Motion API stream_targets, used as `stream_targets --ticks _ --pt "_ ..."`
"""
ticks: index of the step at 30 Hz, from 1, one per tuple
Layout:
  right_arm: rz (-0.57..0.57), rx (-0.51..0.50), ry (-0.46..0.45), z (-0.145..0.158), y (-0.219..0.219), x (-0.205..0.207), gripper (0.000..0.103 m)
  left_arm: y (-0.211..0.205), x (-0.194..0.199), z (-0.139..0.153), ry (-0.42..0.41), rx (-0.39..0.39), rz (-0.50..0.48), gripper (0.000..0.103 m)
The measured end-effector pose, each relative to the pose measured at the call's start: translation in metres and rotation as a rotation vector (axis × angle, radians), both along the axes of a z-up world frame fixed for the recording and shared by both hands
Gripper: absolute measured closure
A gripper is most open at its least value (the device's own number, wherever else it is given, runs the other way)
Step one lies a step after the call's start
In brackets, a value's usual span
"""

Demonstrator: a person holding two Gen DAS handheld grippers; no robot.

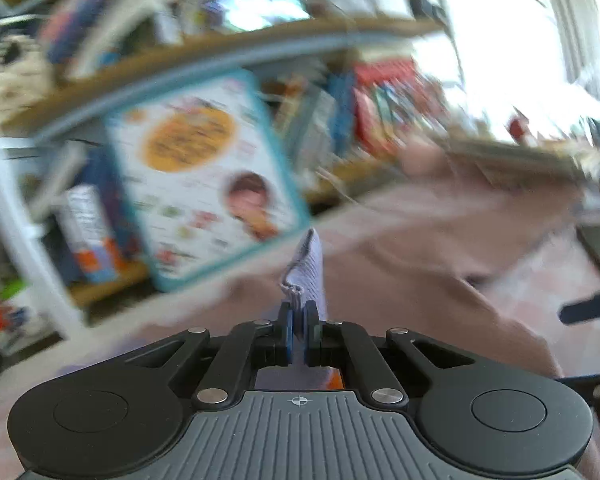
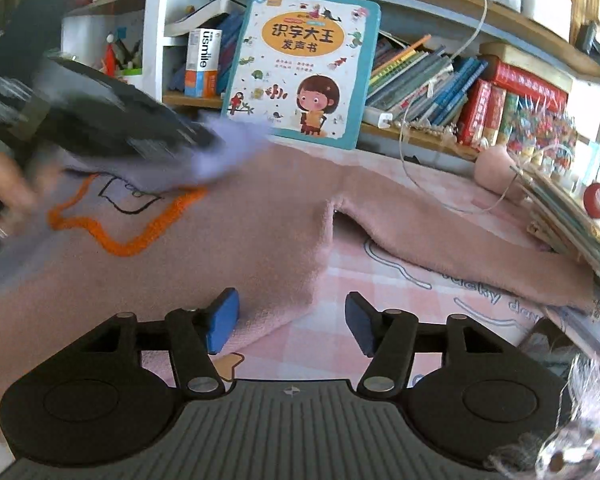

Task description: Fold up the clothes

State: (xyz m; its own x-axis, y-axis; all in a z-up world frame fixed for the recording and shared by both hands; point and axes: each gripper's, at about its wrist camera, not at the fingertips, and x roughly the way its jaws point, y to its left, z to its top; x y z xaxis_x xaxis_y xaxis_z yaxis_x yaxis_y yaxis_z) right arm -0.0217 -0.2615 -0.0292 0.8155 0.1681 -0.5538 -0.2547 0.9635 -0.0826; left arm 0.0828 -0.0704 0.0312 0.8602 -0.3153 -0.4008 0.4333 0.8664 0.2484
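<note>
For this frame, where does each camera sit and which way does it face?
Left wrist: rides the left tongs, looking along them at the shelf; they are shut on a lavender fabric edge.
Right wrist: rides the right tongs, open above the pink sweater; the left tongs and a hand show blurred at the left edge.
Shared: the teal picture book, shelf and sweater.
</note>
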Motion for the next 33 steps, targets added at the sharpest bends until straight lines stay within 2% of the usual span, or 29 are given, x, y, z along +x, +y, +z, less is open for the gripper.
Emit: stream_targets --ticks 4,9,13,17,21,26,30,31,32,33 --pt "-0.002 0.018 0.008 0.0 -0.002 0.001 0.045 0.085 -0.003 0.031 -0.065 -0.04 0.149 0.099" --pt "-0.009 0.019 0.01 0.0 -0.001 0.001 0.044 0.2 -0.009 0.044 -0.146 -0.002 0.425 0.099" --pt "-0.012 -0.003 0.002 0.0 0.004 0.0 0.044 0.267 -0.015 0.042 -0.153 0.03 0.614 0.1" --pt "-0.032 0.047 0.026 0.0 -0.002 0.004 0.044 0.314 -0.019 0.034 -0.128 0.012 0.744 0.1" --pt "-0.061 0.125 0.068 0.001 -0.006 0.008 0.044 0.343 -0.02 0.024 -0.109 -0.021 0.81 0.1" --pt "-0.053 0.16 0.093 0.002 0.001 0.011 0.044 0.357 -0.023 0.016 -0.098 -0.03 0.852 0.099" --pt "-0.043 0.176 0.099 0.003 0.008 0.013 0.044 0.36 -0.025 0.013 -0.039 -0.061 0.871 0.087" --pt "-0.042 0.181 0.102 0.004 0.01 0.014 0.044 0.356 -0.031 0.014 -0.042 -0.072 0.85 0.085" --pt "-0.042 0.188 0.105 0.004 0.009 0.014 0.044 0.35 -0.038 0.015 -0.046 -0.083 0.826 0.079" --pt "-0.042 0.195 0.107 0.004 0.009 0.015 0.044 0.341 -0.047 0.016 -0.054 -0.094 0.79 0.069"
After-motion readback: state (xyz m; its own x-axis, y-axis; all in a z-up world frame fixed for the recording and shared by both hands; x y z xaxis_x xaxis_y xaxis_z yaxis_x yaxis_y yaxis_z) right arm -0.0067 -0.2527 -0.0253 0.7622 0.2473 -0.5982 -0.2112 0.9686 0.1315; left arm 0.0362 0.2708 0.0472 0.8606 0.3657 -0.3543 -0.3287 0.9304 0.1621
